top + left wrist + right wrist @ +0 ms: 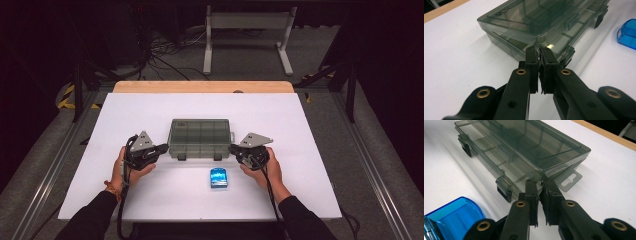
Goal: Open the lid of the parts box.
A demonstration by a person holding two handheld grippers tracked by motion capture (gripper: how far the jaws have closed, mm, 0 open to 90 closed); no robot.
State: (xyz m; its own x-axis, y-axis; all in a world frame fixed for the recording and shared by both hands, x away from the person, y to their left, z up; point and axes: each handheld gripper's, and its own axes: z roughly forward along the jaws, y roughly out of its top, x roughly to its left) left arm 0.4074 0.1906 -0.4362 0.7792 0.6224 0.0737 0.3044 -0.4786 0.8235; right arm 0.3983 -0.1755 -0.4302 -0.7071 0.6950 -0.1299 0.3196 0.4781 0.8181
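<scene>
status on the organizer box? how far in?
Early. Done: left gripper and right gripper, both shut, sit at the two front corners of the smoky compartment box. In hand: nothing gripped. Left: lid appears down, latches apparently unopened; blue case untouched.

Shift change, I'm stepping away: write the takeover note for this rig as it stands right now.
Left gripper: jaws shut with nothing between them, tips at the near left corner of the smoky compartment box.
Right gripper: jaws nearly shut with nothing between them, tips at the box's near right corner, beside its hang tab.
Box: middle of the white table, lid down; both front latches look closed.
Blue case: lies in front of the box, untouched.
Done: both grippers are in place at the box.
Left: probably undo the latches and lift the lid.
</scene>
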